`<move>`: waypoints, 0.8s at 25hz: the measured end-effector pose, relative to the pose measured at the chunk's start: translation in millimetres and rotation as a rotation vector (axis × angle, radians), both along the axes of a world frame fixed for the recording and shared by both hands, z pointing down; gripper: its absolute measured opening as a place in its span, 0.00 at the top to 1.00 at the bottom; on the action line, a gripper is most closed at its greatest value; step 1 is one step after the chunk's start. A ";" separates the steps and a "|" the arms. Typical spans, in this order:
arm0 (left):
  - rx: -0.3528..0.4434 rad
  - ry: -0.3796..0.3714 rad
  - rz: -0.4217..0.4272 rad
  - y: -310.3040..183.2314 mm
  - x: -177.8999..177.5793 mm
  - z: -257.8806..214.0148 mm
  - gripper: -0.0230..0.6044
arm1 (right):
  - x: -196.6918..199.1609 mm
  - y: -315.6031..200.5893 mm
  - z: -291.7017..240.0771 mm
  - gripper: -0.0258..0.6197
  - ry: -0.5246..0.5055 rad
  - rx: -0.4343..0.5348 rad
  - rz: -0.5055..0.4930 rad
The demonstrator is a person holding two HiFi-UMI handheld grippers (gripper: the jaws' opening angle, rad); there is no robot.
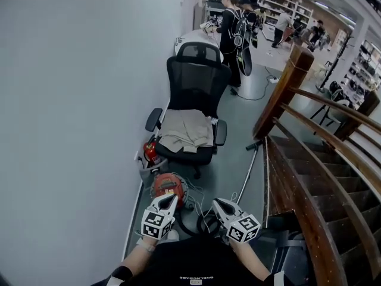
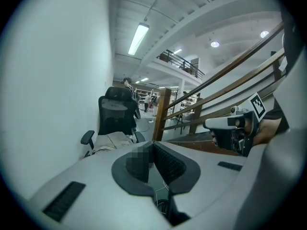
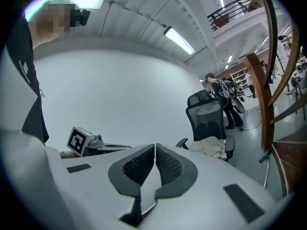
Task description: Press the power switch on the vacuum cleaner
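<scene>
Grey floor (image 1: 238, 154) along white wall (image 1: 71, 100): red canister vacuum cleaner (image 1: 168, 185) sits near black mesh office chair (image 1: 196, 82), just ahead of your left gripper (image 1: 169, 199) and right gripper (image 1: 219, 203); both pairs of fingers closed, empty.

A black mesh office chair (image 1: 196, 85) is standing at 12 o'clock beside the pale wall (image 1: 77, 100). A wooden stair banister (image 1: 286, 94) is rising at 2 o'clock.

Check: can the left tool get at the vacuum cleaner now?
Probably yes: nothing lies between the left tool and the red vacuum cleaner on the floor below, though height is unclear.
</scene>
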State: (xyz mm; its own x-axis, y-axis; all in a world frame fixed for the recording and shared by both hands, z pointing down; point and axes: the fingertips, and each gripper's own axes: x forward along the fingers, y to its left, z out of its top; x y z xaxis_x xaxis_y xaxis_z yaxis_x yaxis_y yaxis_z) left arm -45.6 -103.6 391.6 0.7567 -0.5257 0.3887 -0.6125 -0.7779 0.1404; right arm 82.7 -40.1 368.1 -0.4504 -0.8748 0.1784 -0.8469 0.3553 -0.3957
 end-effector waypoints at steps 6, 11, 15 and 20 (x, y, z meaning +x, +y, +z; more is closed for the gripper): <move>0.021 0.030 -0.082 9.8 -21.6 -9.7 0.94 | -18.0 -5.6 -10.2 0.91 0.003 0.032 -0.087; 0.030 0.049 -0.124 14.3 -36.9 -14.2 0.94 | -31.2 -8.8 -18.8 0.91 0.014 0.057 -0.120; 0.023 0.037 -0.139 13.2 -49.5 -9.4 0.94 | -46.2 -11.2 -22.9 0.91 0.038 0.074 -0.144; 0.018 0.035 -0.154 17.8 -57.3 -8.3 0.94 | -53.8 -7.5 -19.4 0.91 0.040 0.066 -0.154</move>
